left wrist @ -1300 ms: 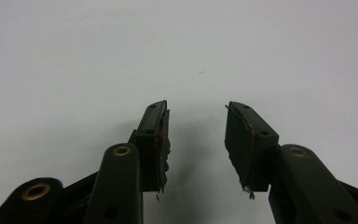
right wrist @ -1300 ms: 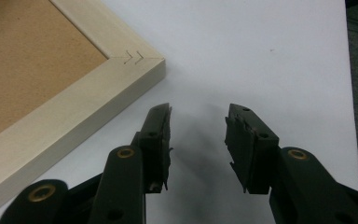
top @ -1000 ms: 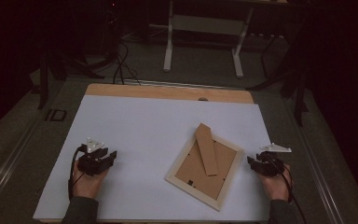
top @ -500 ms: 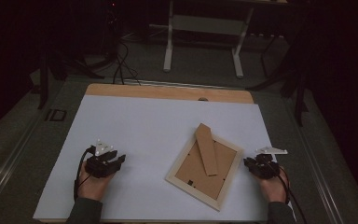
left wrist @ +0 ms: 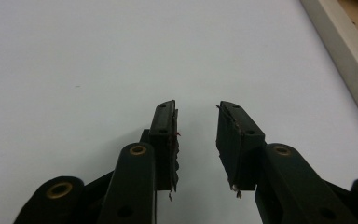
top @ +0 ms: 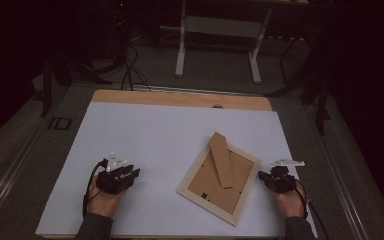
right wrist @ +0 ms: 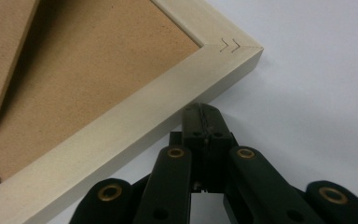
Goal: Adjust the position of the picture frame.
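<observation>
The only marks to read are two small chevrons pressed into the corner joint of the frame (right wrist: 121, 126), seen in the right gripper view; no lettering can be made out on anything.

Nearest, at the front edge of the table (top: 180, 98), two sleeved forearms come in from below. The left hand (top: 102, 199) rests on the white sheet (top: 155, 135) with the left gripper (left wrist: 196, 122) angled toward the middle of the table; its jaws stand apart with bare sheet between them, grasping nothing. The frame's pale edge crosses the upper right corner of the left gripper view, well apart from those tips.

The right hand (top: 287, 202) lies near the sheet's right side, and the right gripper (right wrist: 204, 112) points leftward at the frame. Its jaws are pressed together with nothing between them, their tips just beside the frame's outer edge, close to one corner; whether they touch the wood cannot be told.

The frame lies face down and skewed between the two hands, nearer the right one, its brown backing (top: 219, 179) up. A cardboard stand (top: 221, 160) runs along the backing toward the far corner.

Farther off the sheet ends and a strip of bare wood shows. Beyond, in the dark, stand metal legs (top: 181, 50) and cables (top: 130, 65) on the floor.
</observation>
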The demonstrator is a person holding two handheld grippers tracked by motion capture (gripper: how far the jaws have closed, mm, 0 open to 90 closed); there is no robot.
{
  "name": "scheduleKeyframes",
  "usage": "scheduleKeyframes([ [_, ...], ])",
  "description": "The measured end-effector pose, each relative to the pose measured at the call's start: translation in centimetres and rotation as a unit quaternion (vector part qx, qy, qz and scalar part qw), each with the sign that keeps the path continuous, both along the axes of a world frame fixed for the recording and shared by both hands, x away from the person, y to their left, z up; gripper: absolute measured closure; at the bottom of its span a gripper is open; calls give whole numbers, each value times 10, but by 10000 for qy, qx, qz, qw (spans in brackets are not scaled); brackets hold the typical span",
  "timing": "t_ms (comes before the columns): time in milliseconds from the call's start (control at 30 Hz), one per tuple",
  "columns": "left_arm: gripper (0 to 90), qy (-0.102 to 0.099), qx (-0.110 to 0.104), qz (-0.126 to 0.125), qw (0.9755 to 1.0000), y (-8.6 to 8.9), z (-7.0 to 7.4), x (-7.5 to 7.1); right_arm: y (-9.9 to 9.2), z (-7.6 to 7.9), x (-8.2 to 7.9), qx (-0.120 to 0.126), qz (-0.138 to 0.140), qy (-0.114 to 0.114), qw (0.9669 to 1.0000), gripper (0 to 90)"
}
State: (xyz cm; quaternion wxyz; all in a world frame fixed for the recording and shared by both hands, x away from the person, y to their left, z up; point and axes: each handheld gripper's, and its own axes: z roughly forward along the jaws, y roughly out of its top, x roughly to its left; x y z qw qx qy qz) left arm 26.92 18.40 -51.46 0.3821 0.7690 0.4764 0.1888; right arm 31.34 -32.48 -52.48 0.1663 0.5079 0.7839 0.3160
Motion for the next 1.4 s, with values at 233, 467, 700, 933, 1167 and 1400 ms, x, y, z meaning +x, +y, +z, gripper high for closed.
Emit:
scheduleKeyframes([
  [233,708,59,-163,-198,9997,-5,0,0,0,0,0,39,-11,28,10000,897],
  [467,760,140,-226,-344,9991,-11,-1,1,1,0,2,127,-1,53,9999,897],
  [700,847,196,-205,-494,9984,-15,-4,1,6,-1,3,158,70,60,9998,897],
  [933,900,234,-108,-625,9977,-20,-6,0,7,-1,3,201,89,84,9997,897],
  [1167,900,304,59,-895,9955,-41,-11,-1,10,-1,4,205,147,104,9996,897],
  [1400,900,348,110,-1345,9902,-60,-14,-7,10,-1,3,227,170,121,9995,897],
])
